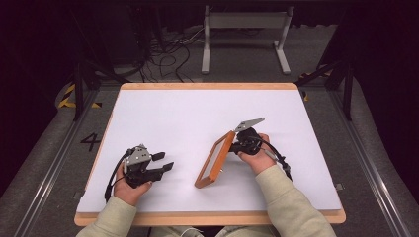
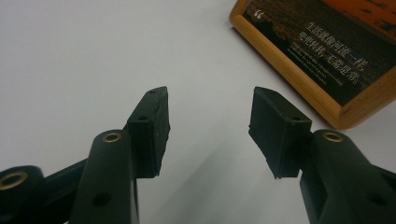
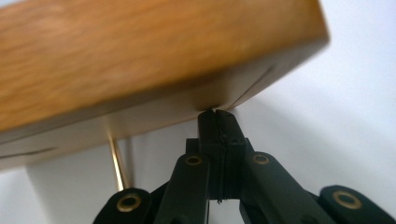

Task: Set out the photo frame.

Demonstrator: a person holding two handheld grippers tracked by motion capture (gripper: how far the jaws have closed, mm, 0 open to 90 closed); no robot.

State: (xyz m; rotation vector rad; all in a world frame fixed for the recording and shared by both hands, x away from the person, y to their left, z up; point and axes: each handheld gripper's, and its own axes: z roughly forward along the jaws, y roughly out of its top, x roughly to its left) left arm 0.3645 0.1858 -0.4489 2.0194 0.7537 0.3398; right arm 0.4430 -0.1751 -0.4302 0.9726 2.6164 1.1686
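on the white table top (image 1: 197,113), a tilted rectangular wooden picture frame (image 1: 216,159) is touched by the pressed-together right gripper (image 1: 236,146) at its 3 o'clock; the left gripper (image 1: 165,161) is spread at 9 o'clock.

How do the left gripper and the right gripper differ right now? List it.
1. The left gripper has its jaws spread wide; the right gripper has them pressed together.
2. The left gripper touches nothing; the right gripper's tips meet the back of the wooden picture frame.
3. The left gripper sits apart from the frame; the right is behind it.
Both are black and hand-held over the white table.
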